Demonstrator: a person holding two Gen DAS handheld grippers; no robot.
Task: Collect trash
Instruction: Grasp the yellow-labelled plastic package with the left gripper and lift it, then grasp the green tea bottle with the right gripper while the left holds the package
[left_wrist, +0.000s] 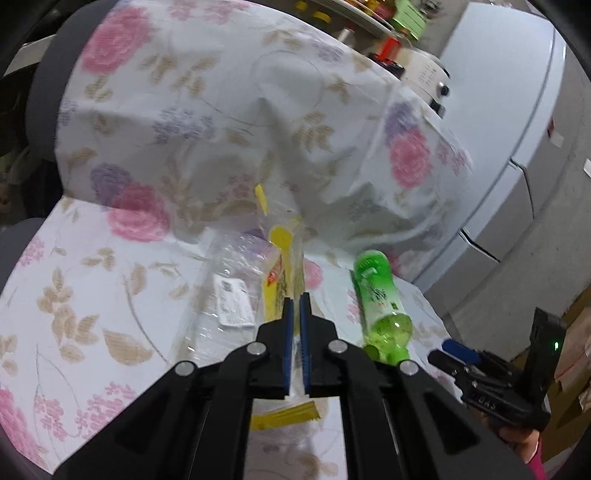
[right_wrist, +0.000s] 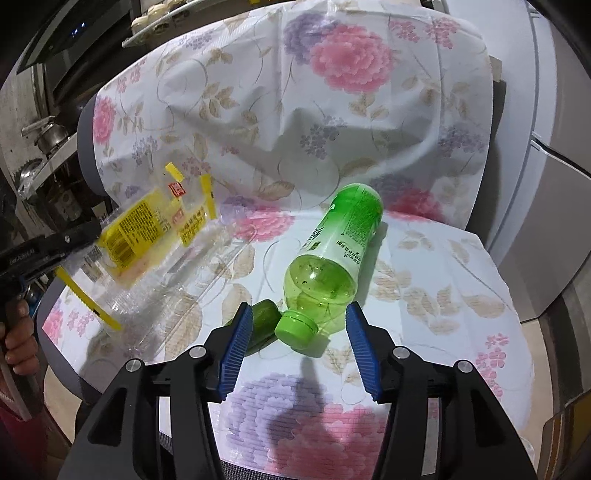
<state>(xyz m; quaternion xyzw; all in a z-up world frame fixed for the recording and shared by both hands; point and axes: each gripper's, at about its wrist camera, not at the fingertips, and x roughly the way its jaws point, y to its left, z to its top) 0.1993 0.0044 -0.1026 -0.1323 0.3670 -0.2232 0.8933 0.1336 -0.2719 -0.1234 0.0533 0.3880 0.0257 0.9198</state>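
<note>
Left gripper (left_wrist: 296, 299): jaws closed on the clear-and-yellow plastic wrapper (left_wrist: 282, 273), which hangs lifted off the seat.

Right gripper (right_wrist: 297, 325): jaws apart, nothing clamped; the cap (right_wrist: 295, 328) and neck of the green bottle (right_wrist: 332, 251) sit between the blue pads (right_wrist: 236, 343), no contact visible.

The bottle lies on its side on the floral cloth (right_wrist: 424, 295) covering the chair seat, base toward the backrest.

Left of the bottle, a clear plastic sheet with a white label (left_wrist: 234, 302) lies flat on the cloth.

Beyond: draped backrest (left_wrist: 221, 110); grey cabinet (left_wrist: 517, 166) at right.
</note>
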